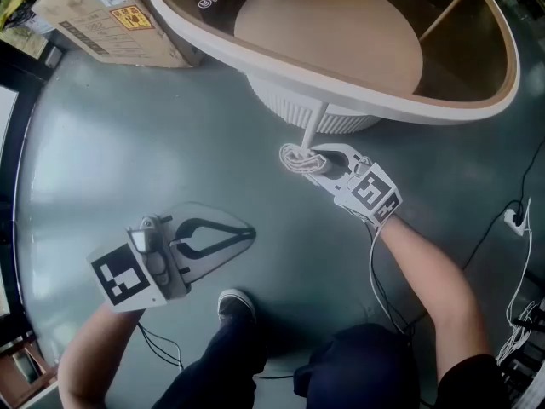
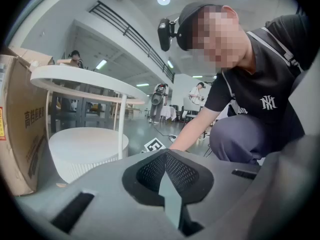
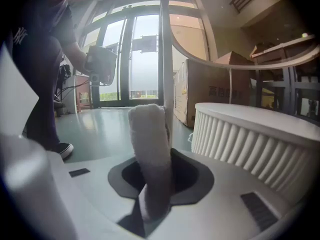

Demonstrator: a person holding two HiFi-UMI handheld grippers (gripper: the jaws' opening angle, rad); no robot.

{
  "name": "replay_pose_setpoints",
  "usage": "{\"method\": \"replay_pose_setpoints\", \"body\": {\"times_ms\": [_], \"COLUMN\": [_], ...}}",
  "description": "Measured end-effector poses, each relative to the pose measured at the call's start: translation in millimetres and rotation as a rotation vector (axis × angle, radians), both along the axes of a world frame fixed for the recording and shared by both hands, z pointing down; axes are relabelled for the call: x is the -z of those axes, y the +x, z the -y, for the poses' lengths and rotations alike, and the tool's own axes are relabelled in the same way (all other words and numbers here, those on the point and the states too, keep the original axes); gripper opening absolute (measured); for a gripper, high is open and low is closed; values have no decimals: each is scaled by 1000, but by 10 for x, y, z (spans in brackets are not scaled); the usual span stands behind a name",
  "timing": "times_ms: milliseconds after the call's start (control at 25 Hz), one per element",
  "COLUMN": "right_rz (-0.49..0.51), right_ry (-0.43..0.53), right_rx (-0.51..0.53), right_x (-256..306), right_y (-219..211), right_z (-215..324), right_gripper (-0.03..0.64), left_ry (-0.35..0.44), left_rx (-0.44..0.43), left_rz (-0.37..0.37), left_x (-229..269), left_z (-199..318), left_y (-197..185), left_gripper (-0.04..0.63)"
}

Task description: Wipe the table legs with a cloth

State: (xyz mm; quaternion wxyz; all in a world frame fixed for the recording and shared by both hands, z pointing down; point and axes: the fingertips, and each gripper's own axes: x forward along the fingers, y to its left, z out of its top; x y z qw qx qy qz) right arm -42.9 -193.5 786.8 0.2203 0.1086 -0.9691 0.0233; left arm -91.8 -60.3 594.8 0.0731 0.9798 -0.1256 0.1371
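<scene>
A thin white table leg [image 1: 312, 131] runs from the round table's rim [image 1: 358, 85] down toward the floor. My right gripper [image 1: 313, 162] is shut on a bunched white cloth [image 1: 296, 156], which rests against the lower part of that leg. In the right gripper view the cloth [image 3: 150, 149] stands up between the jaws, touching the leg [image 3: 166, 54]. My left gripper [image 1: 245, 233] hovers low over the floor to the left, shut with nothing in it. It looks toward the leg [image 2: 122, 126] from a distance.
A ribbed white round base [image 1: 294, 111] sits under the table behind the leg. A cardboard box [image 1: 106, 11] stands at the far left. Cables and a plug [image 1: 516, 220] lie at the right. My shoe [image 1: 236, 305] and knees are just below the grippers.
</scene>
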Motion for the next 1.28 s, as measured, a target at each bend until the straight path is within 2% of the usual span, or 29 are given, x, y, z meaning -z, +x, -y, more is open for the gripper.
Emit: {"method": "replay_pose_setpoints", "body": {"times_ms": [280,680,760,920,1040,1200,1280], "right_rz": [31,19,-18,-153,-193,-279,-334], "right_ry": [-12,17,35,18,-43,-93,-160], "right_rx": [-21,5,9,9,0,46,42], "right_x": [-41,-83,-116,-458,-633,-832,-897], "right_y": [20,-25,-6,53,61,17,63], "right_z": [-5,4,-21,-63,-43,-8,2], "right_gripper": [91,94,94,87,87,87,87], "left_ry": [21,-1,2,8,4,-15,-13], "left_rx": [-10,-27,-35,-39,-50,-39,-37], "left_rz": [-15,7,5,-9,5,16,11], "left_x": [43,-84,-71,-37,-86,-173,-168], "left_z": [38,-16,-7,-24,-83,-123,-134], "left_y": [70,64,99,138,129,84,96], "left_gripper": [6,6,6,6,6,6,6]}}
